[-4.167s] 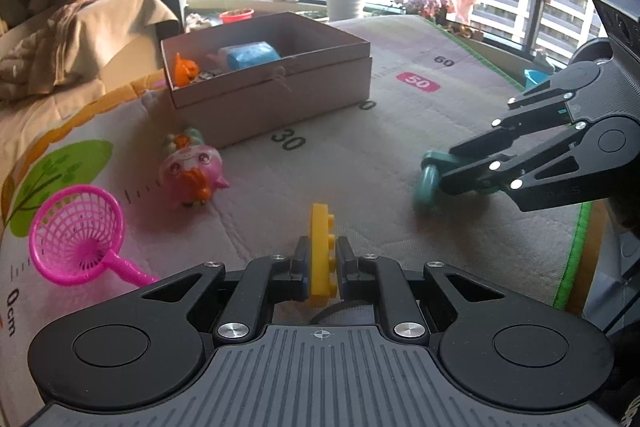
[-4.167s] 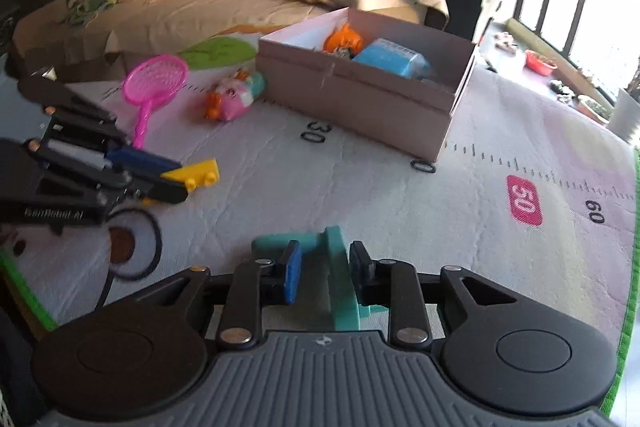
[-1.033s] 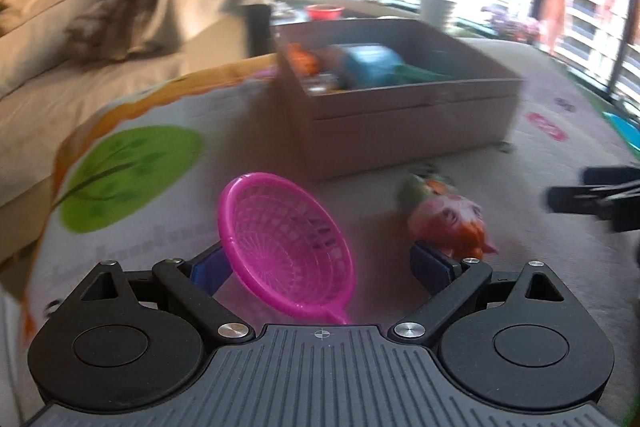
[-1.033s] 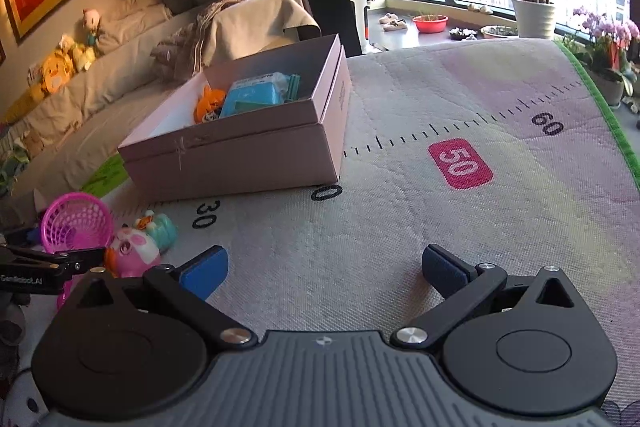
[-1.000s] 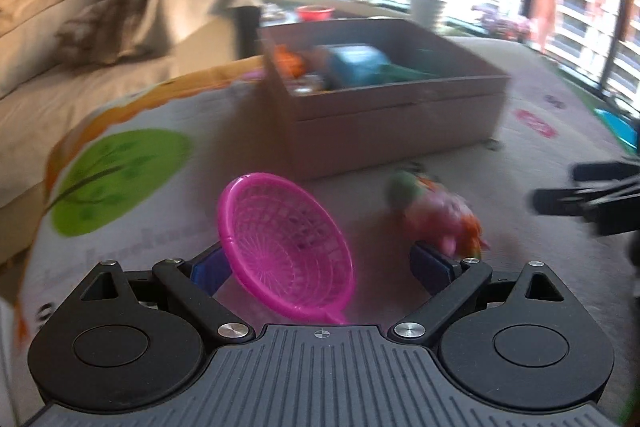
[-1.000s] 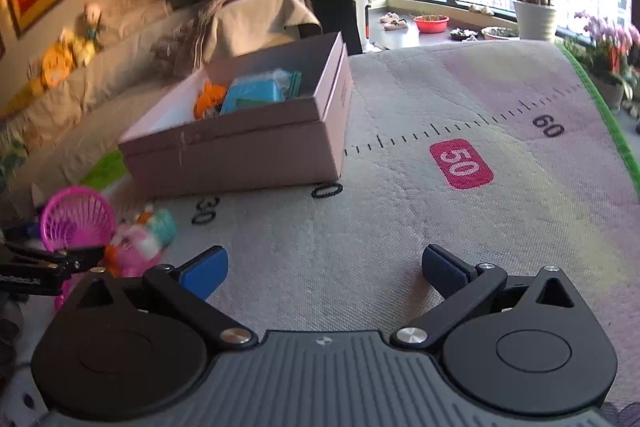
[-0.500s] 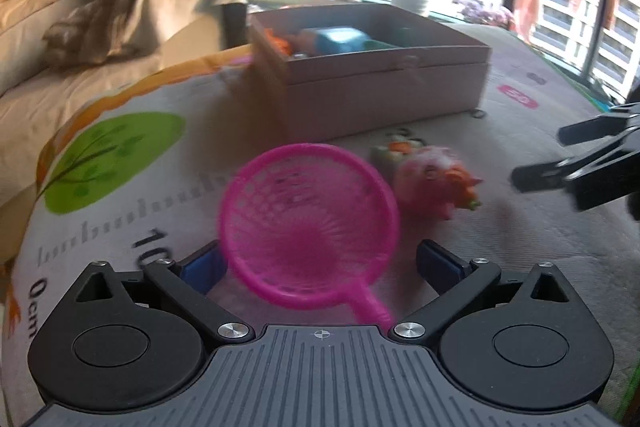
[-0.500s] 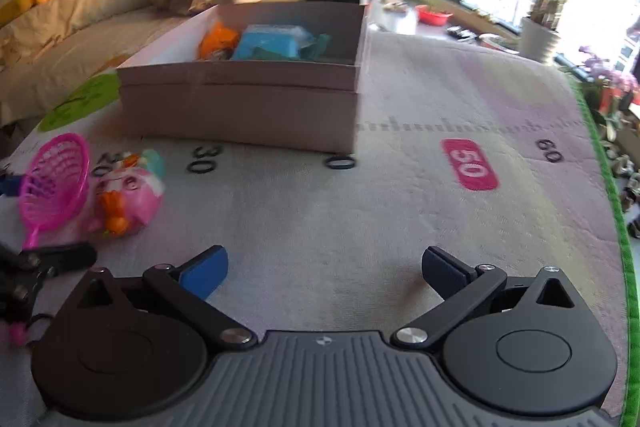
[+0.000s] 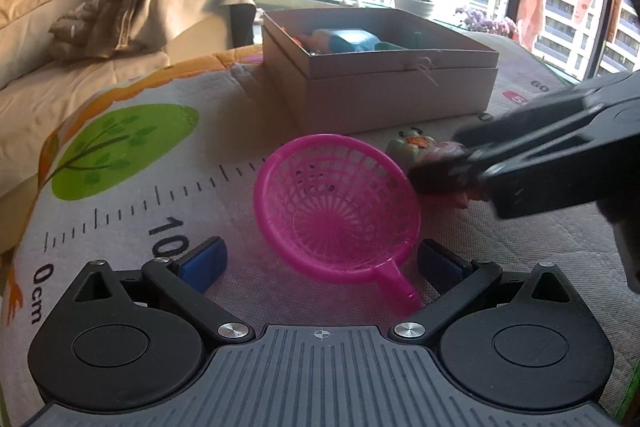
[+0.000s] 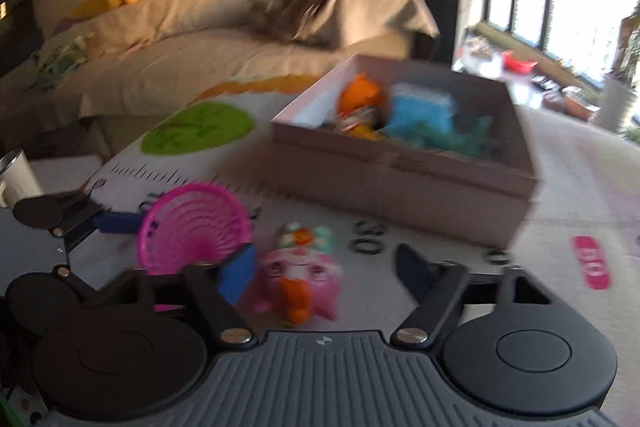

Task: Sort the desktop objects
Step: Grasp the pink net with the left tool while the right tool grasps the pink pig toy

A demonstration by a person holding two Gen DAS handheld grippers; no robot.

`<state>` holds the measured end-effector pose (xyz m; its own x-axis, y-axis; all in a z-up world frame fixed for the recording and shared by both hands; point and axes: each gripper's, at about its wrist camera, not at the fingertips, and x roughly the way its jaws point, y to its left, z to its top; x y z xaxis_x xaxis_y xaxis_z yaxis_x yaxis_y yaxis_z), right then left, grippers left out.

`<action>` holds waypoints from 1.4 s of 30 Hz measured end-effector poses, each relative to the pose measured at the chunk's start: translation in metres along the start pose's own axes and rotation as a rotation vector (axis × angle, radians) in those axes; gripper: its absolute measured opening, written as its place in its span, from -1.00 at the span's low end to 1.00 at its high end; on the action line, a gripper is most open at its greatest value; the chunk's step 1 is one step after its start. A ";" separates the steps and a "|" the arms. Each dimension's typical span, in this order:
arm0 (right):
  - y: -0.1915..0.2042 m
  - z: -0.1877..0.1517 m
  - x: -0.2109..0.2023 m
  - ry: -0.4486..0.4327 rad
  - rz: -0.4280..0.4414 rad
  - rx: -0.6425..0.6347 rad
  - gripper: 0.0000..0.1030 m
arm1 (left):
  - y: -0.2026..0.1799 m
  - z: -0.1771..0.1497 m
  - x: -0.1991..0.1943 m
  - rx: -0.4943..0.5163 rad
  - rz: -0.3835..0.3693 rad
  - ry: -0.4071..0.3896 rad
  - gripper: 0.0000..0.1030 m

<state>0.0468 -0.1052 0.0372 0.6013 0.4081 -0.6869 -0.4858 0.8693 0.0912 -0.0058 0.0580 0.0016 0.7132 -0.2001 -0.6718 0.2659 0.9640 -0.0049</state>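
Fingers of your left gripper point(image 9: 320, 259) stood wide apart around the pink strainer point(image 9: 338, 215), its handle running back between them and nothing yet squeezed. Your right gripper point(image 10: 326, 269) was just as open, its blue pad beside the pink pig toy point(image 10: 298, 281), which lay on the play mat point(image 9: 132, 187) between the two fingers (that view was smeared with motion, so I could not tell whether the pad touched it).

Beyond the pig lay a small pale green toy point(image 10: 308, 235), just beside it. Farther off stood the cardboard box point(image 9: 400, 87), which already held an orange toy point(image 10: 362, 97), a blue block point(image 10: 422, 109) and some teal pieces.

By my reading you were well along: several things were boxed, while the strainer, pig and green toy remained on the mat.

As for pose, you held both grippers low and close together, the left pointing toward the box, the right coming in from its right side and angled across the pig.
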 end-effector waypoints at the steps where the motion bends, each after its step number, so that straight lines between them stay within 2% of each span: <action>1: 0.001 0.000 0.004 0.023 0.018 0.011 -0.04 | 0.000 0.000 0.000 -0.001 0.000 0.000 1.00; 5: -0.004 -0.004 -0.005 0.012 0.000 0.043 -0.06 | 0.000 0.001 0.001 -0.001 0.002 0.003 1.00; 11: -0.029 -0.029 -0.037 -0.028 -0.170 0.049 -0.05 | -0.003 0.001 0.000 0.005 0.016 0.001 1.00; 16: -0.048 -0.052 -0.051 -0.030 -0.209 0.088 -0.05 | -0.016 0.012 0.010 0.017 0.021 0.009 1.00; 21: -0.048 -0.060 -0.050 -0.037 -0.231 0.067 0.01 | -0.032 0.024 0.021 0.052 0.014 -0.012 1.00; 22: -0.045 -0.060 -0.048 -0.039 -0.243 0.054 0.07 | -0.034 0.026 0.023 0.060 0.006 -0.016 0.94; 23: -0.042 -0.060 -0.047 -0.041 -0.256 0.041 0.13 | -0.037 0.028 0.025 0.069 -0.004 -0.016 0.73; 24: -0.041 -0.061 -0.046 -0.043 -0.266 0.029 0.15 | -0.039 0.029 0.026 0.078 -0.017 -0.014 0.70; 33: -0.036 -0.061 -0.045 -0.061 -0.276 -0.008 0.34 | -0.039 0.017 0.012 0.106 -0.092 0.001 0.69; 40: -0.033 -0.052 -0.036 -0.068 -0.257 -0.015 0.41 | -0.030 0.009 0.003 0.091 -0.048 0.011 0.85; 42: -0.032 -0.049 -0.034 -0.069 -0.246 -0.004 0.31 | -0.026 0.008 0.002 0.078 -0.035 0.014 0.85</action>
<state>0.0105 -0.1610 0.0222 0.7433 0.2023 -0.6376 -0.3217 0.9438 -0.0755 -0.0057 0.0308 0.0061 0.6936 -0.2306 -0.6825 0.3405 0.9398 0.0285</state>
